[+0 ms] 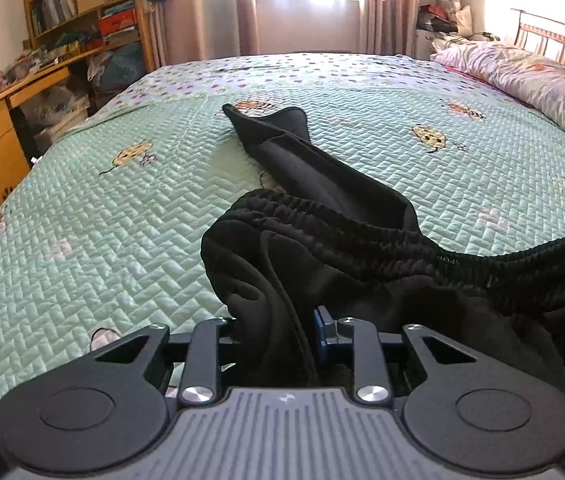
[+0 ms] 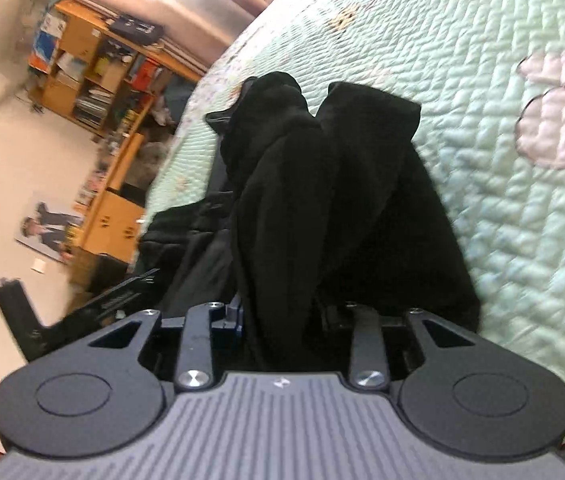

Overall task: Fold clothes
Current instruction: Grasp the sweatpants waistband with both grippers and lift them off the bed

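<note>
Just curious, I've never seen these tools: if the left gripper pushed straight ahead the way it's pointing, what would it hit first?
The black pants it already pinches; their bunched waistband lies directly ahead of the left gripper.

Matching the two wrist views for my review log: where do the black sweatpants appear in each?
Left wrist: black sweatpants run from lower centre to upper middle, ribbed waistband across, fabric pinched in the left gripper.
Right wrist: black sweatpants fill the centre, bunched and rising from the right gripper.
Shared landmark: the green quilted bedspread; also the wooden bookshelf.
</note>
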A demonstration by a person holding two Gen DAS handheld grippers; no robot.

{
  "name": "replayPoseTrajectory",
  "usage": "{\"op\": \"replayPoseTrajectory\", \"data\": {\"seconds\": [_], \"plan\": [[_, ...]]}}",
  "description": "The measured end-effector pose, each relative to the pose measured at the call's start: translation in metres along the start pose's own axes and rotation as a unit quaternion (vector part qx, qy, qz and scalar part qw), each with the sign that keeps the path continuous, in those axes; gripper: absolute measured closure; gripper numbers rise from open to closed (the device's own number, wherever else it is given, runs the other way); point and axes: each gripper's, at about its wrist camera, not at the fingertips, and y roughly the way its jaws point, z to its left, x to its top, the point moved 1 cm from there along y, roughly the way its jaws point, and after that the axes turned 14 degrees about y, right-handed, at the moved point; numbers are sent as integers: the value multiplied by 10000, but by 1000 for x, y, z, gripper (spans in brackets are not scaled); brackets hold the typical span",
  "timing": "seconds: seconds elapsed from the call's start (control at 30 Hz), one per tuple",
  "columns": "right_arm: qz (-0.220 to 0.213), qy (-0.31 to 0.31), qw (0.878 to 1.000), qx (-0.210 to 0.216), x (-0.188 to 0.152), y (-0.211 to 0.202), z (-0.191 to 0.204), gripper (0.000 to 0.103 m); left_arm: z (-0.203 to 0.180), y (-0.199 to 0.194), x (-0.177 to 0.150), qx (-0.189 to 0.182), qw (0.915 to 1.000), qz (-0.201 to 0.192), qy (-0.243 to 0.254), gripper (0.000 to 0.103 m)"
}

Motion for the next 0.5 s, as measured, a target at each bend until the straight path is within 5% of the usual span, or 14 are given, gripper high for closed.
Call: {"op": "replayPoseTrajectory", "data": {"seconds": [0.5], "plan": [[1445, 740, 9756, 1477, -31, 11, 30, 69, 39, -34, -3, 411, 9987, -141, -270, 76]]}}
